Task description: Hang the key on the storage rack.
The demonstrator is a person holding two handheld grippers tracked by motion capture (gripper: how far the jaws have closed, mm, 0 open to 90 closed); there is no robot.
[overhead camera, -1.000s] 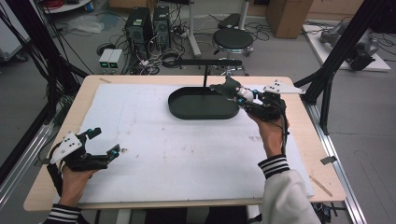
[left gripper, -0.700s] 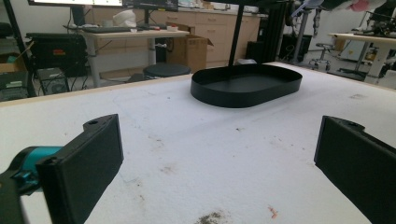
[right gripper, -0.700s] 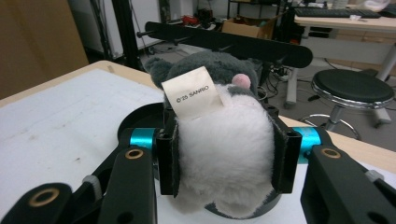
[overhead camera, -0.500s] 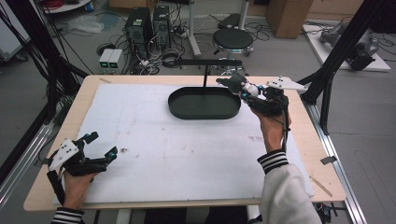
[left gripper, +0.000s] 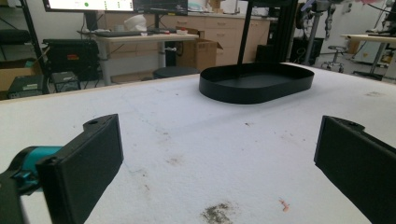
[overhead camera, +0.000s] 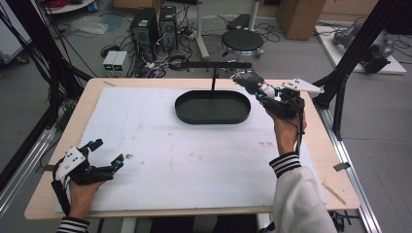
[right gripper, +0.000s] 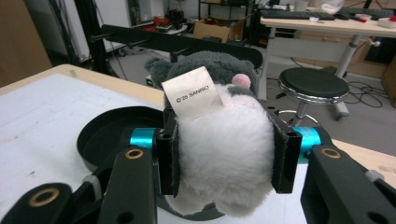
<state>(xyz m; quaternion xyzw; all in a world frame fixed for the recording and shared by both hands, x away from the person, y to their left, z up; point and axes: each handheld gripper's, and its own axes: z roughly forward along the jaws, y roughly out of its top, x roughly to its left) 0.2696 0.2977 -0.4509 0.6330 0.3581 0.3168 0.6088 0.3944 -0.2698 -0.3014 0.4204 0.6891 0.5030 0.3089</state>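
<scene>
While squeezed by right gripper (right gripper: 223, 161), grey-white plush toy (right gripper: 219, 140), paper tag (right gripper: 192, 92)

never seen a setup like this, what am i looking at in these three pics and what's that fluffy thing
There is no robot here: a person holds a handheld two-fingered gripper in each hand. The high view looks down on the table from above the person. The other two pictures come from small cameras riding on each gripper, looking along its fingers.

On the white surface sits a black oval tray with a T-shaped stand rising from it. The left gripper hovers open and holds nothing near the front left corner. The right gripper, at the tray's right end, squeezes a grey and white plush toy with a paper tag.
</scene>
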